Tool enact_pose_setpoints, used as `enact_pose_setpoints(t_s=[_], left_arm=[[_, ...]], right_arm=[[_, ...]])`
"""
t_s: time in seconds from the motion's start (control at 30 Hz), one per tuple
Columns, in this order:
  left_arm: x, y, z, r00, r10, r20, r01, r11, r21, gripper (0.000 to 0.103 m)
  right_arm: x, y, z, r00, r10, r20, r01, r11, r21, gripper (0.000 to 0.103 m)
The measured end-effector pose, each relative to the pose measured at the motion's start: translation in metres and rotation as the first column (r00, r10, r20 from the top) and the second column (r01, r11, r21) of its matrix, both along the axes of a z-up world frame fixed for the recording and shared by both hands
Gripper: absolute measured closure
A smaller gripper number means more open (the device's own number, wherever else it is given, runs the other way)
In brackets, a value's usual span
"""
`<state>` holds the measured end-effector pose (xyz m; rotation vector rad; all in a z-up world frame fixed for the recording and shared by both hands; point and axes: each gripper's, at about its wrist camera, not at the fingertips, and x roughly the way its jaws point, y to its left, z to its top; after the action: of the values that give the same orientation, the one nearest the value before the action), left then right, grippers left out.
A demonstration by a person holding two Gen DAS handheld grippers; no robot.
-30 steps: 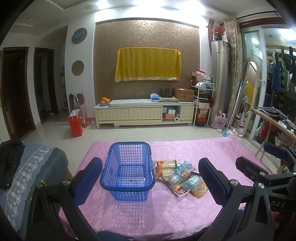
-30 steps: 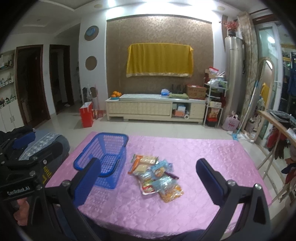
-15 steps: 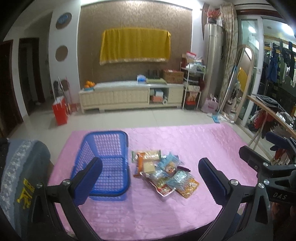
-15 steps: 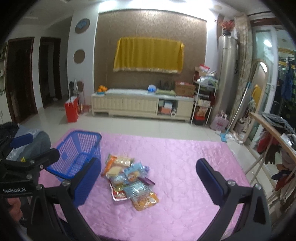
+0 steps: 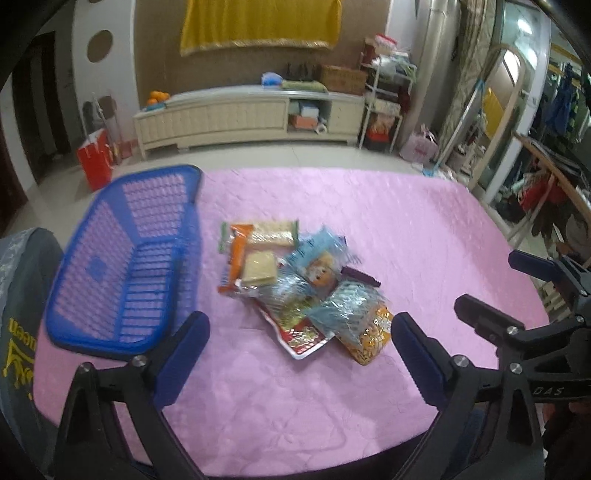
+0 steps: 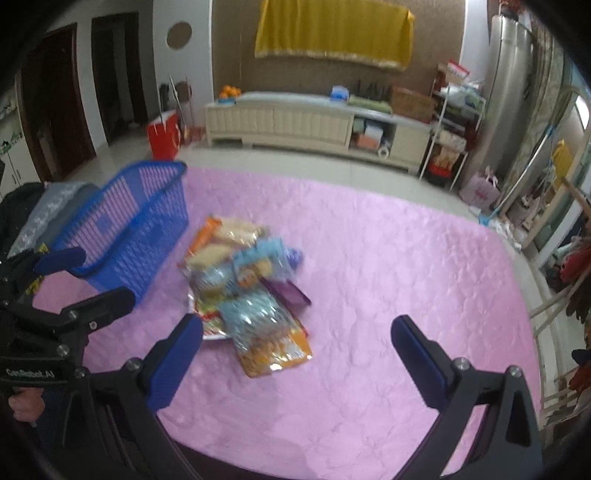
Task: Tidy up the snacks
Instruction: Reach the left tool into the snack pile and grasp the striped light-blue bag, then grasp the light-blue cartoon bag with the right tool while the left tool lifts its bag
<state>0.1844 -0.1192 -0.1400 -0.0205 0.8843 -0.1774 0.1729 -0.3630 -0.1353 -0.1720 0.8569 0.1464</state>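
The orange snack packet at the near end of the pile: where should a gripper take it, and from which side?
Probably by its near free edge. The orange packet lies flat on the pink tablecloth at the near end of the pile; its far end is under a light blue packet. The right gripper, open, already faces that edge, so coming low from the near side suits it.

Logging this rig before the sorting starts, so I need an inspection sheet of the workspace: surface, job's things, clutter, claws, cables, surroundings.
Surface: pink quilted tablecloth, smooth.
Job's things: blue basket empty, left of the snack pile; packets overlap, none in the basket.
Clutter: nothing seen on the table besides these.
Claws: left claw open, empty; right claw open, empty; both above the near table edge.
Cables: nothing seen.
Surroundings: cream cabinet, red bag, yellow cloth on the wall.
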Motion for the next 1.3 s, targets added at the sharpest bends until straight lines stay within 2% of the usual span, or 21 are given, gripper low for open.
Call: enact_pose_setpoints(t_s=[0.17,0.33,0.47,0.63,0.73,0.8,0.87,0.93,1.03,1.13,1.3], left_arm=[[0.025,-0.025,-0.026,0.996,-0.075,-0.056,0.077,0.997,0.023,0.005],[0.056,-0.045,-0.053,0.980,-0.164,-0.113,0.168,0.985,0.026,0.005],[0.081,-0.056,-0.083,0.959,-0.208,-0.192,0.222,0.974,0.053,0.005],[0.095,-0.070,-0.099,0.931,-0.272,-0.244,0.298,0.951,0.077,0.005],[0.102,-0.075,-0.106,0.916,-0.293,-0.273,0.318,0.947,0.051,0.006],[0.109,-0.074,-0.114,0.906,-0.301,-0.297,0.326,0.945,0.036,0.014],[0.111,-0.077,-0.122,0.895,-0.308,-0.322,0.334,0.942,0.030,0.031],[0.111,-0.077,-0.127,0.885,-0.319,-0.340,0.338,0.941,-0.004,0.039],[0.107,-0.078,-0.122,0.889,-0.316,-0.330,0.332,0.943,-0.009,0.046],[0.097,-0.075,-0.117,0.897,-0.311,-0.313,0.328,0.945,0.003,0.047],[0.078,-0.055,-0.093,0.931,-0.266,-0.251,0.281,0.960,0.024,0.047]], right_arm=[[0.019,-0.020,-0.027,0.997,-0.040,-0.059,0.040,0.999,0.001,0.000],[0.041,-0.039,-0.056,0.989,-0.090,-0.116,0.092,0.996,0.017,0.001],[0.054,-0.049,-0.079,0.978,-0.124,-0.165,0.129,0.991,0.020,0.004],[0.063,-0.058,-0.097,0.968,-0.145,-0.203,0.154,0.987,0.033,0.005],[0.066,-0.064,-0.102,0.963,-0.158,-0.216,0.171,0.984,0.041,0.005],[0.068,-0.067,-0.103,0.962,-0.161,-0.221,0.175,0.983,0.047,0.005],[0.066,-0.069,-0.102,0.963,-0.149,-0.226,0.167,0.984,0.064,0.005],[0.067,-0.065,-0.101,0.965,-0.141,-0.221,0.157,0.986,0.057,0.005],[0.066,-0.061,-0.096,0.968,-0.127,-0.215,0.142,0.988,0.057,0.005],[0.067,-0.059,-0.088,0.972,-0.113,-0.204,0.128,0.990,0.061,0.005],[0.068,-0.049,-0.072,0.981,-0.083,-0.176,0.096,0.993,0.069,0.005]])
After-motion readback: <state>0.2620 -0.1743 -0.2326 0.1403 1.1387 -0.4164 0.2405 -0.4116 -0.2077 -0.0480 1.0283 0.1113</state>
